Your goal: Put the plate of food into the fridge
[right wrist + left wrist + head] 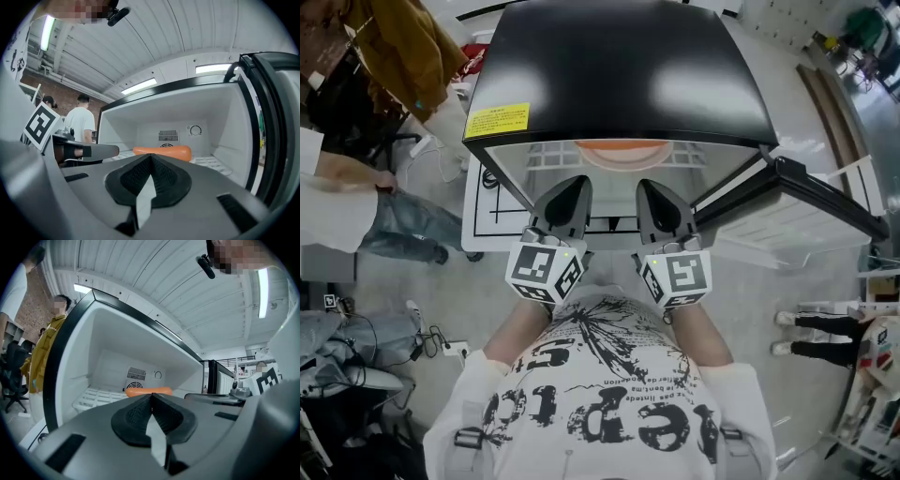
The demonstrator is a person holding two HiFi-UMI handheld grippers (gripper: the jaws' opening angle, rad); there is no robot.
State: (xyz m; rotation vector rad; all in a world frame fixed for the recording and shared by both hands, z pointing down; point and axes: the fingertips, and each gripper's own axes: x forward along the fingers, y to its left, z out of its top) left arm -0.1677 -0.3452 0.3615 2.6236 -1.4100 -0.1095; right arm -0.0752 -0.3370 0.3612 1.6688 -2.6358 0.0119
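Observation:
The orange plate (623,152) lies on the white wire shelf inside the open fridge (619,75), a small black-topped box. In the left gripper view the plate (148,391) shows just beyond the jaw tips; in the right gripper view the plate (162,152) sits in front of the back-wall vent. My left gripper (572,183) and right gripper (649,186) hang side by side before the fridge opening, both pointing level into it. Each is shut, pads pressed together with nothing between them. Neither touches the plate. What lies on the plate is hidden.
The fridge door (806,202) stands swung open to the right. A person (356,202) bends at the left, near a white panel (487,211) leaning beside the fridge. Cables (431,342) trail on the floor at lower left. Someone's shoes (783,333) stand at right.

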